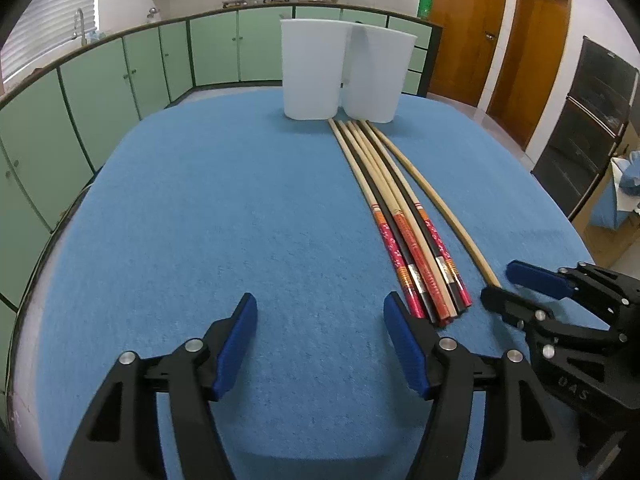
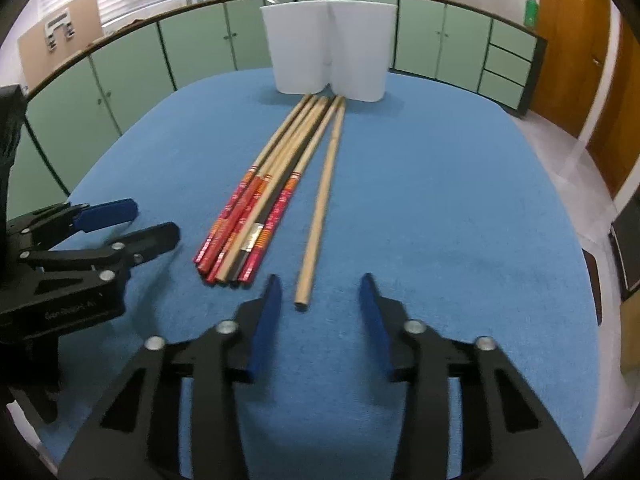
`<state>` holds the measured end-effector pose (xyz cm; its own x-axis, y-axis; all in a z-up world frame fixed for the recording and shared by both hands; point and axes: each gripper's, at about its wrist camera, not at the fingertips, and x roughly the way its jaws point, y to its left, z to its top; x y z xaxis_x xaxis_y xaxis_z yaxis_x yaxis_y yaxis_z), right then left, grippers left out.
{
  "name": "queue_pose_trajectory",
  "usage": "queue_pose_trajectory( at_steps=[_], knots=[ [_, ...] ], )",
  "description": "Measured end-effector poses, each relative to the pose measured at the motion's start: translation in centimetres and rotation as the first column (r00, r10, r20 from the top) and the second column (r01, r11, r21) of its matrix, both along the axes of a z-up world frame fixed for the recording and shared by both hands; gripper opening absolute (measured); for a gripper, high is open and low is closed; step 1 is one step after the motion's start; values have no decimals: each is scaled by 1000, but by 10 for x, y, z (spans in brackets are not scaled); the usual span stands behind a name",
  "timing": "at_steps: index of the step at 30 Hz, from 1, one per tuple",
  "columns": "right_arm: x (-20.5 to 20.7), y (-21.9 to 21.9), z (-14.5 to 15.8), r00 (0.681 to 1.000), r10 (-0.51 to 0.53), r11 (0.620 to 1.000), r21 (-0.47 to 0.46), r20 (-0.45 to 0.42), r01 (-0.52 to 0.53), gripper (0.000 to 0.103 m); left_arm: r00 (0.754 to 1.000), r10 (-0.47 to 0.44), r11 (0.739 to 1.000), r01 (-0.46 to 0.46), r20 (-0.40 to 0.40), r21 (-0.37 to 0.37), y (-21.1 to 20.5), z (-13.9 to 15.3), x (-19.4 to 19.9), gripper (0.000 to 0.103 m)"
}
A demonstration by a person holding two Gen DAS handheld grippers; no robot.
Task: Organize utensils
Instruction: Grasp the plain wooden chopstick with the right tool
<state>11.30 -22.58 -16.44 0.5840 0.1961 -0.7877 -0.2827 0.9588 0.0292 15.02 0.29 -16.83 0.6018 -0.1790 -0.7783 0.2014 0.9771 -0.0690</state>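
Several chopsticks with red patterned ends (image 1: 404, 220) (image 2: 272, 184) lie bundled on the blue tablecloth (image 1: 200, 220), their tips towards two white cups (image 1: 312, 68) (image 2: 298, 48) at the far edge. One plain wooden chopstick (image 1: 436, 200) (image 2: 324, 184) lies apart, to the right of the bundle. My right gripper (image 2: 320, 284) (image 1: 498, 282) stands open low over the cloth. The plain chopstick's near end lies between its blue pads (image 2: 268, 312), and neither pad touches it. My left gripper (image 1: 320, 304) (image 2: 156, 220) is open and empty, just left of the bundle's near ends.
The second white cup (image 1: 378, 72) (image 2: 362, 48) touches the first. Green cabinets (image 1: 100, 92) curve behind the table, with wooden doors (image 1: 468, 28) and a black oven (image 1: 588, 120) to the right. The cloth's left half (image 1: 180, 240) holds nothing.
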Motion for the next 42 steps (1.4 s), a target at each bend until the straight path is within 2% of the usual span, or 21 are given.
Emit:
queue_pose_trajectory(
  at_steps=[3,5,9,15,20,27,30,37,38,40,42],
  knots=[
    [-2,-1,1,1000,4,1000,-5,3,-4,11,1000,-16,1000,16,-7,-4,-3,-1,-2,65],
    [-1,-5,1,1000,-5,1000,3,0,5,8,1000,-27,1000,27,-13,-11,-6,0,-3,65],
    [4,-11,0,1000,-17,1000,22,-9,17,8,998,-56,998,55,-17,-22,-12,2,-7,65],
    [3,-10,0,1000,-18,999,29,-10,18,8,997,-80,997,80,-10,9,-23,0,-7,69],
    [4,-8,-1,1000,-20,999,39,-13,21,8,999,-40,998,40,-11,53,-16,-2,-2,71],
    [3,-9,0,1000,-21,998,62,-15,22,10,1000,-17,999,17,-1,51,-5,1,-5,71],
    [2,-9,-1,1000,-21,998,66,-17,22,11,1000,-19,999,19,-6,33,-7,1,-4,71],
    [2,-9,-1,1000,-22,997,68,-16,23,13,1000,-12,999,13,-12,44,-13,-3,5,70],
    [2,-8,-1,1000,-22,997,69,-16,23,13,1000,-11,999,12,-12,47,-14,-3,5,70],
    [3,-7,-1,1000,-23,997,70,-16,24,12,1000,-15,999,15,-5,43,-15,-2,5,60],
    [3,-7,-2,1000,-24,997,74,-16,25,11,1000,-26,999,26,0,35,-16,-1,4,41]
  ],
)
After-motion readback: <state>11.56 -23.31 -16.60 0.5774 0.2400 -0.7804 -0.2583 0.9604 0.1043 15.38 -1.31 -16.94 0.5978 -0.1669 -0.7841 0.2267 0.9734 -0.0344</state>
